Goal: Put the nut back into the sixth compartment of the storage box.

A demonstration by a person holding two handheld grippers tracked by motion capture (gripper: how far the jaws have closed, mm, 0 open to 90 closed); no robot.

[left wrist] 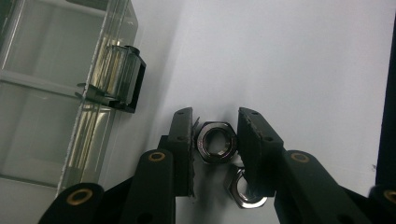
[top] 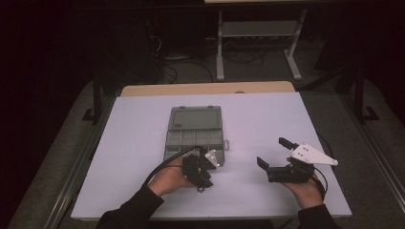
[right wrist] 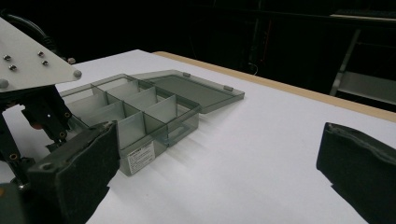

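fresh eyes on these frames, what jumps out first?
Probably the hex nut standing on edge between the jaws of the left gripper, with a second nut lying on the white table just below it. Next, the smoky clear compartment box lying open mid-table, its lid folded flat behind it. The right gripper is held off to the side, jaws wide apart and empty.
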